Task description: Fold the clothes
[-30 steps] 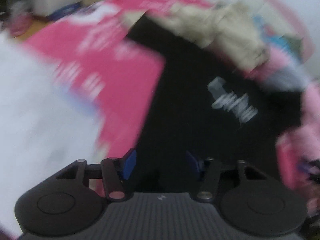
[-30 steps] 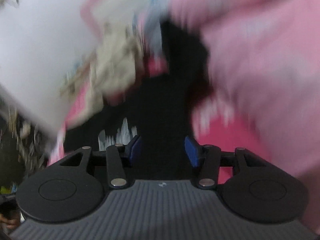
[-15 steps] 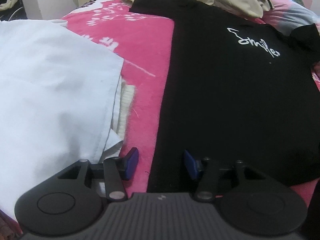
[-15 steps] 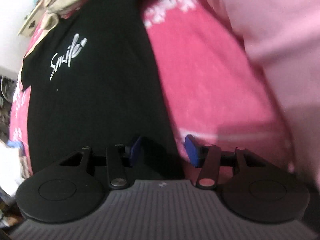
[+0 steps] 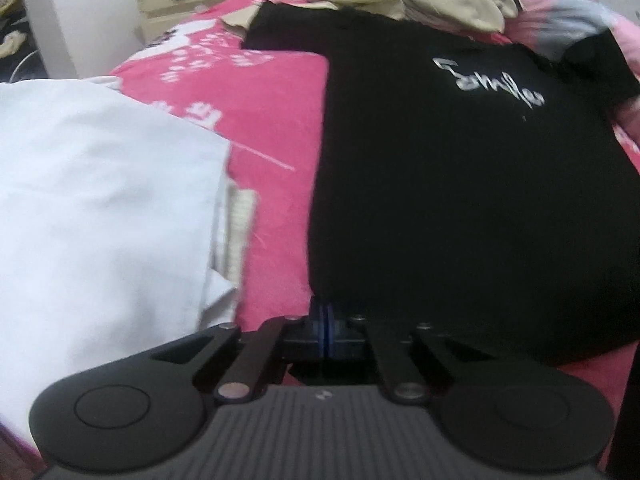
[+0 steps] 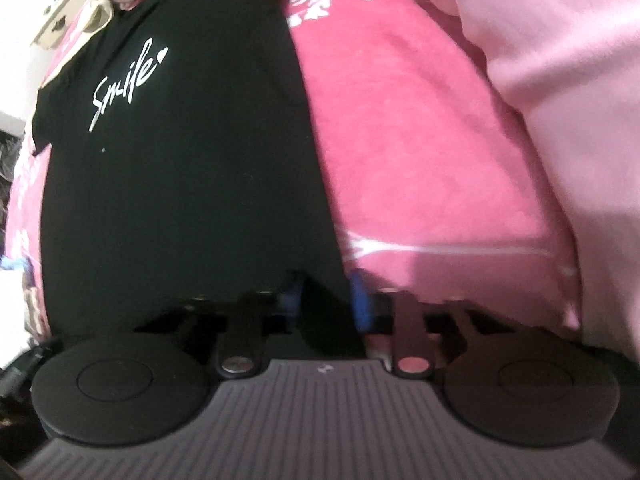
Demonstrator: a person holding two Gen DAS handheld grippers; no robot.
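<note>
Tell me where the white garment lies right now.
In the left wrist view, the white garment lies on the pink bedspread, left of the black T-shirt and the left gripper.

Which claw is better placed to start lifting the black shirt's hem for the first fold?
Left. The left claw is shut at the corner of the black shirt. The right claw is open, straddling the shirt's other edge.
</note>
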